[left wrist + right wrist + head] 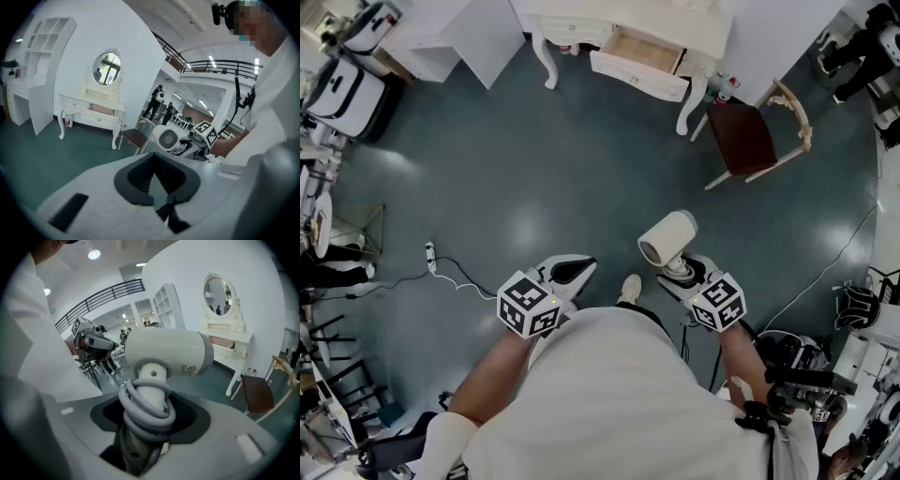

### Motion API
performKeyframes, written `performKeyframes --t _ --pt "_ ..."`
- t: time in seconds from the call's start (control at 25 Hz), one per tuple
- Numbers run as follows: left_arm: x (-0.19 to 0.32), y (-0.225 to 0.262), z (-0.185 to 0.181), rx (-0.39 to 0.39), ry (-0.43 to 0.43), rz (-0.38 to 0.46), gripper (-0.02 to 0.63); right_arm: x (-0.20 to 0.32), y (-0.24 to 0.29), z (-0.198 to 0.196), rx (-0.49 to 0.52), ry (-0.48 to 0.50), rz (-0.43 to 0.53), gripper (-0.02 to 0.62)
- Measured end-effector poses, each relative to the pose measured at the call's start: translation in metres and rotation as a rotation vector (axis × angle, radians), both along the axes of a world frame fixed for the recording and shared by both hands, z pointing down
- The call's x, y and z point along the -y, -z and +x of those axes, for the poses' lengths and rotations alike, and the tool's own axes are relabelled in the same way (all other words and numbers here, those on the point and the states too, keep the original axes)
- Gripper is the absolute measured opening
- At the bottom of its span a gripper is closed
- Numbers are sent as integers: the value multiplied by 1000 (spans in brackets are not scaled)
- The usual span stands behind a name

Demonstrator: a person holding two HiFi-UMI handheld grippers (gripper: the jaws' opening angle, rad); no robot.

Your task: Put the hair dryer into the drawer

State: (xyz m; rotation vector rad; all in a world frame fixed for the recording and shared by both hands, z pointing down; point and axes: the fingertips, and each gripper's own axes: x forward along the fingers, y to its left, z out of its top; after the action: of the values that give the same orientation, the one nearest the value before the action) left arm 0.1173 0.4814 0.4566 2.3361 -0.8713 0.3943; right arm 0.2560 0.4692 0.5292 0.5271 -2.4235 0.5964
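Note:
A white hair dryer (667, 238) with its grey cord wound round the handle stands up from my right gripper (680, 270), which is shut on the handle. In the right gripper view the dryer (168, 352) fills the middle, its handle between the jaws of the right gripper (147, 423). My left gripper (572, 272) hangs beside it at the left, jaws together and empty (161, 187); from there the dryer's rear grille (168, 139) shows. Far ahead across the floor, the white dressing table (581, 14) has its drawer (642, 58) pulled open.
A chair with a dark red seat (750, 136) stands just right of the dressing table. A power strip with a cable (431, 255) lies on the green floor at the left. White shelving (459, 37) is at the far left, tripods and gear (853, 309) at the right.

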Motion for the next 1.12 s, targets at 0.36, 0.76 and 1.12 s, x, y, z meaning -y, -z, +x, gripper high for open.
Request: performKeyframes --t 0.36,0.76,1.12 --pt "-76 3 -88 -13 61 25 -3 -61 12 -82 -24 34 6 253" --pt "-135 -7 -179 -55 116 1 -3 -105 12 -159 -17 0 -36 253" --pt "-117 -21 -194 -91 89 -12 -3 -94 11 -176 -94 -3 -37 253"
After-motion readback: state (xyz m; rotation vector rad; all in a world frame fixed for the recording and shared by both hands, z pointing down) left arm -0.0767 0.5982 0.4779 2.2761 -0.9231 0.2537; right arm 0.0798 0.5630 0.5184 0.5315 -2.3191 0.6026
